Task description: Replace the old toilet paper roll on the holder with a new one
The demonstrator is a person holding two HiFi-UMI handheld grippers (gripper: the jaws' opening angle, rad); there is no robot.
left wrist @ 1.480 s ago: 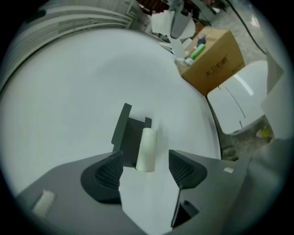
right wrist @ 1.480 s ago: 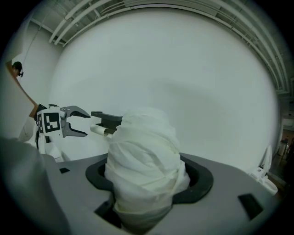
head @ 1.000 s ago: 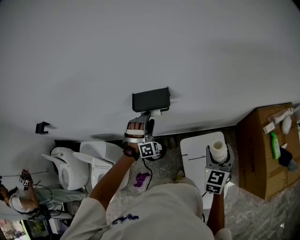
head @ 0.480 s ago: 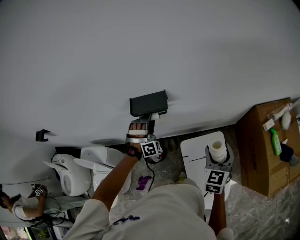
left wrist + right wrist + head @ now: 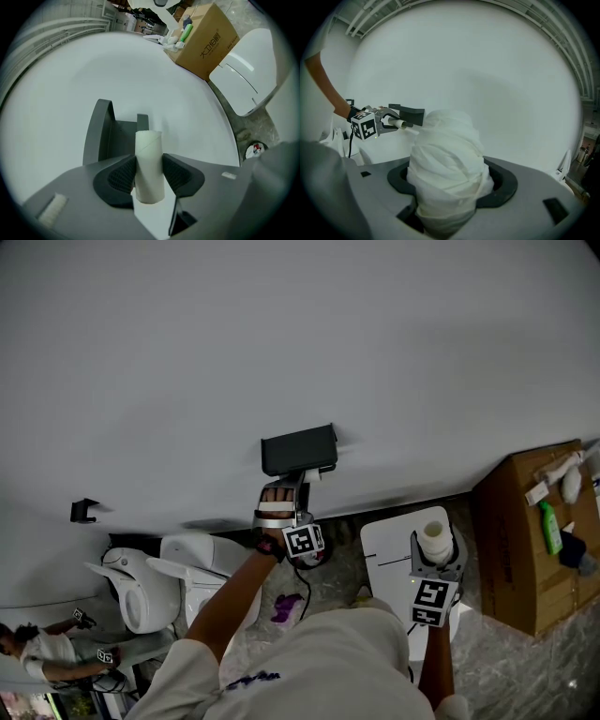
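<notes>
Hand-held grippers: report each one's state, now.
Left hand-held gripper: jaws have just been closing, pads now on the tube.
Right hand-held gripper: closed on the new roll.

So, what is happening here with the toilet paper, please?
A person is changing the toilet paper at a dark holder on the wall. The left gripper has just been closing its jaws, and its pads press on the empty cardboard tube, right at the holder. The right gripper holds the new roll off to the side, away from the holder. The new roll is not yet mounted.
</notes>
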